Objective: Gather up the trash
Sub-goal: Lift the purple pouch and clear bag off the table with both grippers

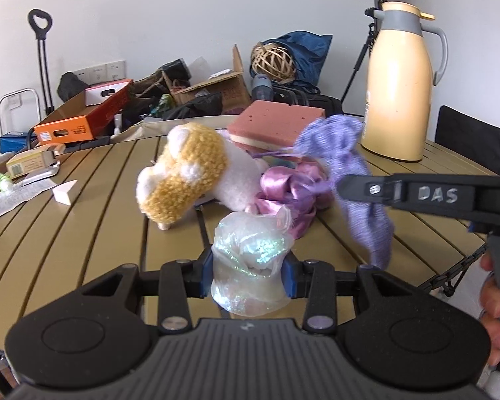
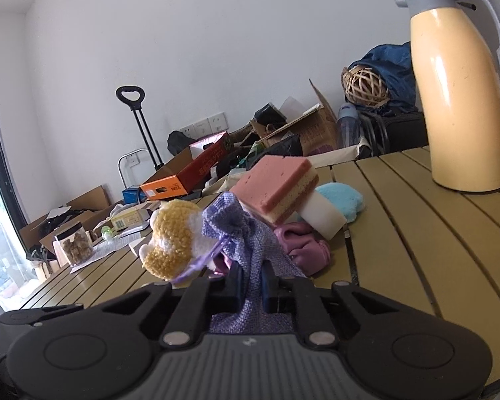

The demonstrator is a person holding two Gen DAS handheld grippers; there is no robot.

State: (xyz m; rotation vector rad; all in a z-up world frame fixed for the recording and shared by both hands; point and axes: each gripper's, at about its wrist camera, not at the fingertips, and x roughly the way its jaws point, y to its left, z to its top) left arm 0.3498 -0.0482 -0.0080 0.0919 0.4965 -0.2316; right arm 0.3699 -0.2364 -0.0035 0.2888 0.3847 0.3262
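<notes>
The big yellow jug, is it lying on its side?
No, the yellow jug stands upright on the slatted table, its grey lid at the top.

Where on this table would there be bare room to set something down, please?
Free: the slats between the white wedge and the plush toy, and the stretch in front of the thermos jug. Crowded: the middle, where the toy, sponge, satin cloth and purple pouch pile together, and the paper-littered corner by the small box.
</notes>
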